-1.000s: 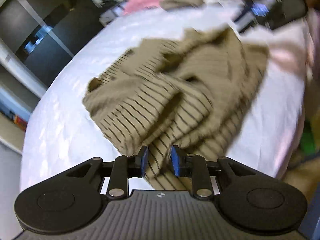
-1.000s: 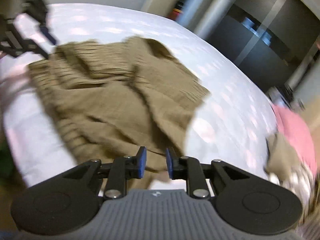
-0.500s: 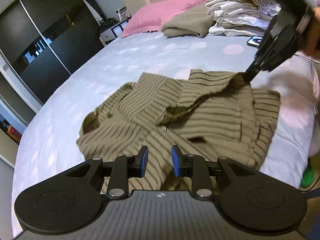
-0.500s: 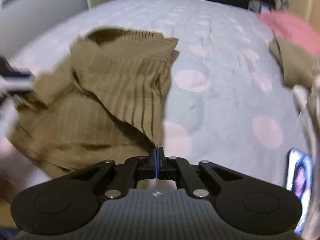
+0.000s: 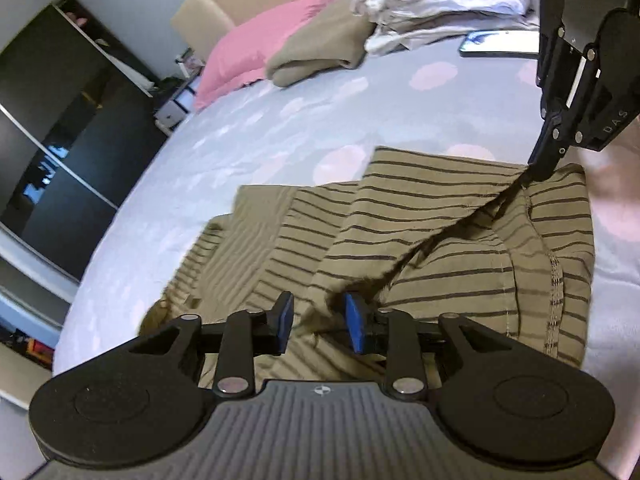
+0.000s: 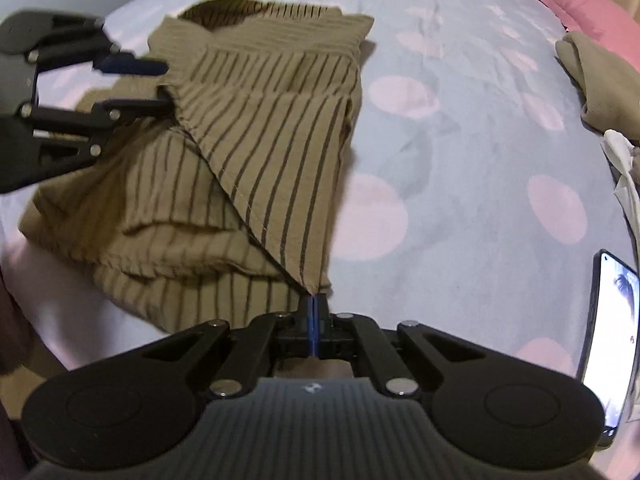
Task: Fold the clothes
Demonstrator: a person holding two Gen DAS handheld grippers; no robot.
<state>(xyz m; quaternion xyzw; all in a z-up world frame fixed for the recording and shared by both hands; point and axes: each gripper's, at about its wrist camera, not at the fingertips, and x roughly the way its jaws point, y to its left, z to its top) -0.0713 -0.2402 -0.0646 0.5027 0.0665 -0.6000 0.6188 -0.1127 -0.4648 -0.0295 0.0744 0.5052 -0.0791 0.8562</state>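
An olive shirt with dark stripes [image 5: 440,240] lies crumpled on the bed. My right gripper [image 6: 314,305] is shut on one corner of the shirt [image 6: 260,120] and holds it a little off the sheet. In the left wrist view the right gripper [image 5: 538,170] is at the shirt's far right, and a taut hem runs from it toward me. My left gripper [image 5: 320,322] sits low over the shirt's near part. Its jaws are opening, with that hem's dark edge between them, close to the right pad [image 5: 354,320]. The right wrist view shows the left gripper [image 6: 162,84] with cloth in the gap.
The bed has a lavender sheet with pink dots [image 5: 280,128]. At its head lie a pink pillow [image 5: 260,52], a folded olive garment [image 5: 320,52] and a stack of white folded clothes [image 5: 440,0]. A phone [image 6: 608,340] lies by the right gripper. A dark wardrobe [image 5: 52,120] stands to the left.
My right gripper closed on the shirt's corner and pulled the hem taut. My left gripper moved in along that hem, and its jaws now stand a little wider around the edge.
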